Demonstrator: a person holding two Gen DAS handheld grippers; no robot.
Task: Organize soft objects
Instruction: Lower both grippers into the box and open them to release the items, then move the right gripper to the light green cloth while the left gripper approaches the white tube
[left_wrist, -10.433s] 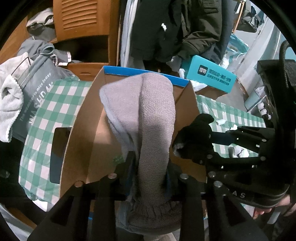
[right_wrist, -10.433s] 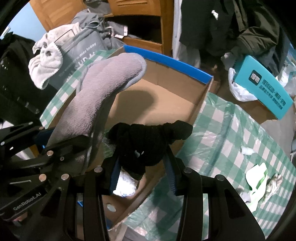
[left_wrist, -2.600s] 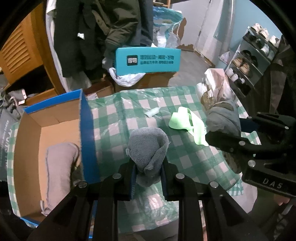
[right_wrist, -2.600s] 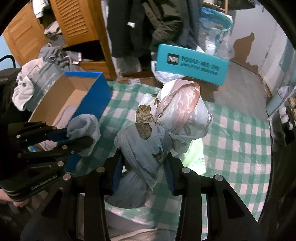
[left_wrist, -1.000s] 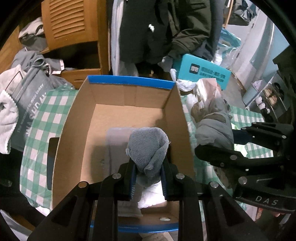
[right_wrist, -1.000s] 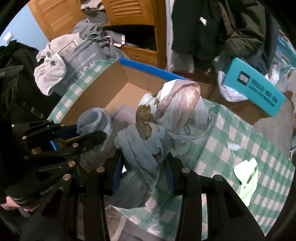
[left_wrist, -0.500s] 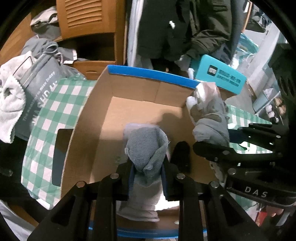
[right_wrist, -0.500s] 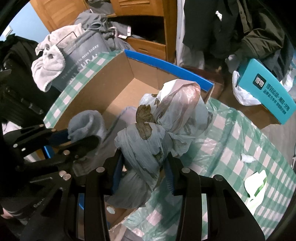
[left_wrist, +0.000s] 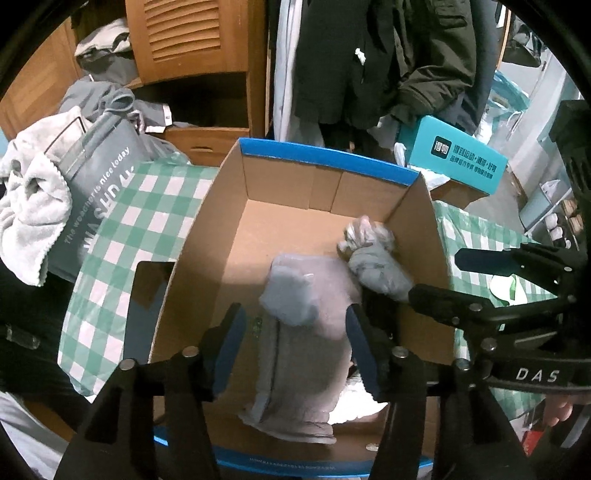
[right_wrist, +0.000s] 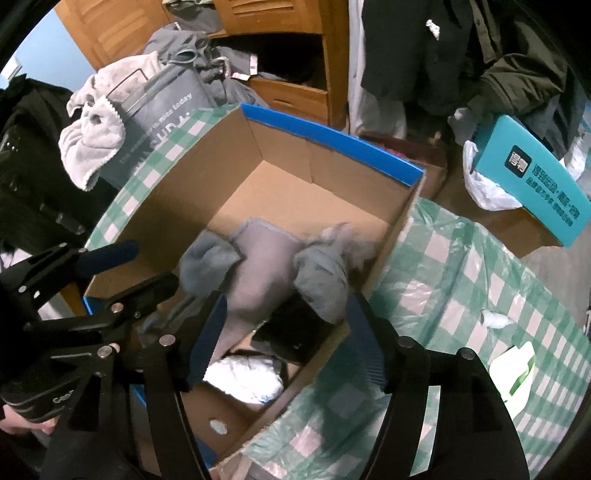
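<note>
My left gripper hangs over the cardboard box. Its jaws have just been opening, and now they stand wide apart with nothing pressed between them. The small blue-gray sock is blurry and sits just past the fingertips, on top of the long gray sock that lies on the box floor. My right gripper has just opened wide too. The gray bundle is loose in the gap between its fingers, inside the box by the right wall. A black cloth lies under it. The box stands on the green checked tablecloth.
</note>
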